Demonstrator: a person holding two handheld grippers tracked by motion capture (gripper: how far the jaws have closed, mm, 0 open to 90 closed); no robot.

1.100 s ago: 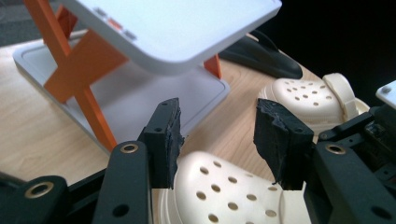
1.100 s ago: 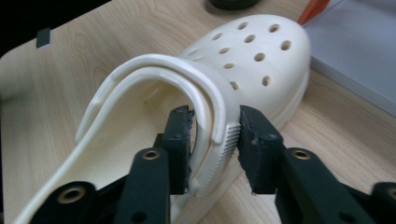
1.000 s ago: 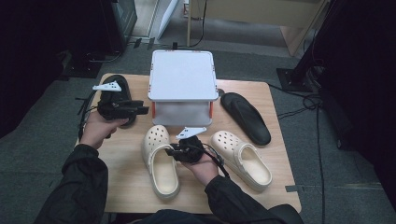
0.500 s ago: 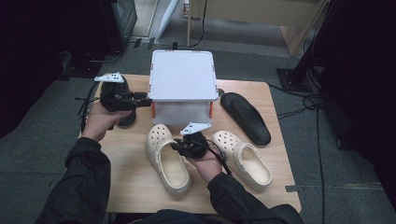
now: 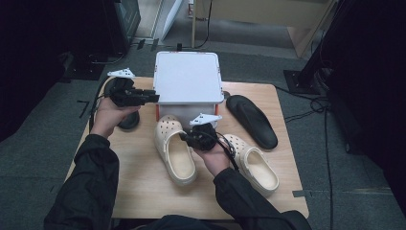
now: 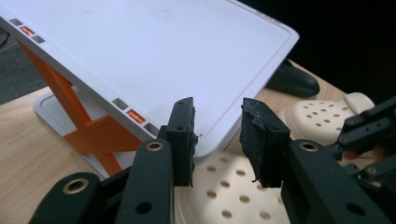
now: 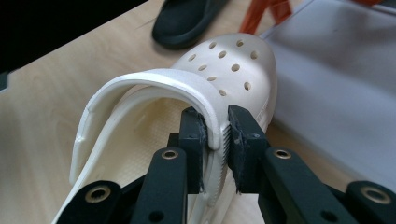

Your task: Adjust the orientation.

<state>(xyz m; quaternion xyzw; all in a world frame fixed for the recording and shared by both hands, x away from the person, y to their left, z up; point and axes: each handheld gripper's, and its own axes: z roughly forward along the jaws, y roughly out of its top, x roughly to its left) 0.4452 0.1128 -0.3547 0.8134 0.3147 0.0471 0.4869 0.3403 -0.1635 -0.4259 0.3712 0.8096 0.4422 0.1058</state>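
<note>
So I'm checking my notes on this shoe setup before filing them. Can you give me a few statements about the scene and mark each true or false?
1. The right tongs are clamped on the side wall of a cream clog. True.
2. The left tongs hold the black insole. False: nothing is between them; they hover by the corner of the white box lid, having just closed partway.
3. Two cream clogs lie on the wooden table. True: the second clog lies to the right of the gripped one.
4. The white box stands open. False: its lid is on.
5. A black insole lies right of the box. True.
</note>
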